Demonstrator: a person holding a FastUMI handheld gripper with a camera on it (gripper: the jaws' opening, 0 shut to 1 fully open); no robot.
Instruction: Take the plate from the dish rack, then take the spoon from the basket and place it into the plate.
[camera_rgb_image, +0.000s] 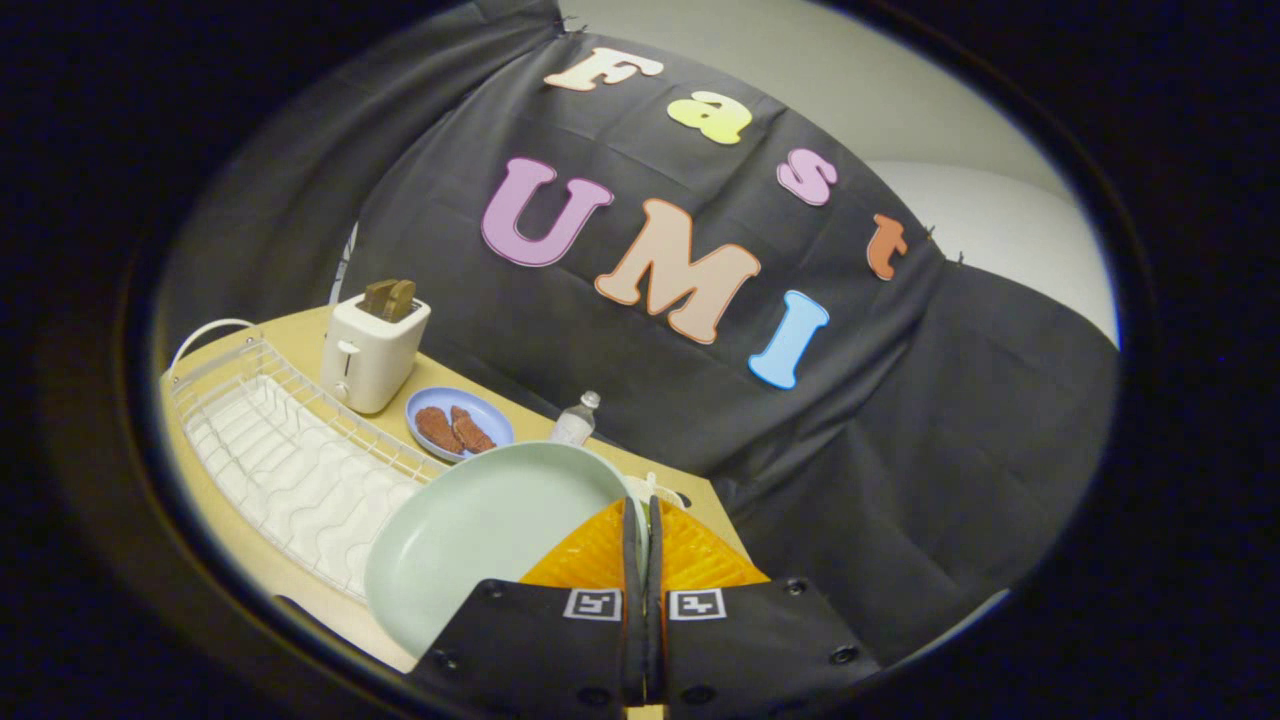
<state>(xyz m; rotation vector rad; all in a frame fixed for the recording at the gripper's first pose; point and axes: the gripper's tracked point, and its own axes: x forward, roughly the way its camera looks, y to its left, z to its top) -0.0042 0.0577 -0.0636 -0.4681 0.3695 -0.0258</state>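
The tongs (641, 520) pinch the rim of the pale green plate (480, 540) beside the empty dish rack (290, 460).

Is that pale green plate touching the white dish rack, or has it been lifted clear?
Cannot tell. In the gripper view the fingers are closed on the plate's rim, and the plate overlaps the dish rack, hiding any gap.

Gripper (640, 520) body carries two square markers, screws.
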